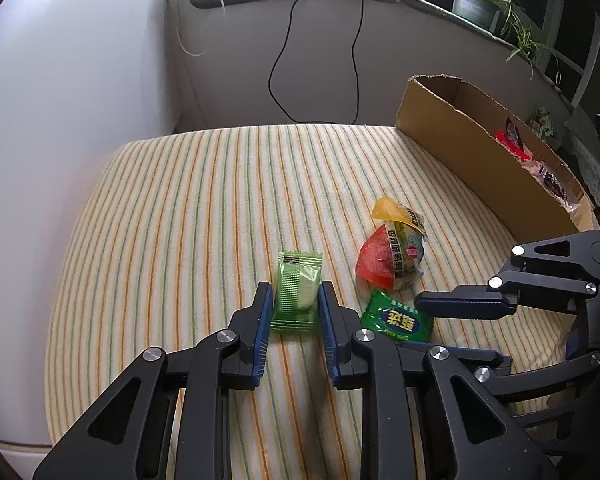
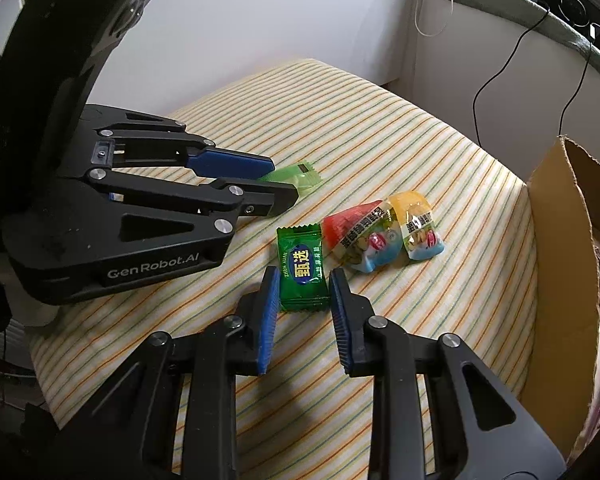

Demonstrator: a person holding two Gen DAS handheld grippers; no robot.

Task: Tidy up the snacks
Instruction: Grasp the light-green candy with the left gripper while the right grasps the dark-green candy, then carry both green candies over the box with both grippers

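Both grippers are pinching down at once. The left gripper [image 1: 295, 312] stands narrow, its blue pads flush against the pale green packet [image 1: 297, 294], so it looks gripped. The right gripper [image 2: 305, 300] is narrow too, straddling the dark green packet [image 2: 302, 268]; its left pad touches, but a thin gap shows on the right, so probably not clamped yet. Both packets lie on the striped cushion, just left of the two jelly cups [image 2: 380, 236], with the box [image 2: 556, 280] well right of those. Next call: finish the squeeze, lift, carry to the box.
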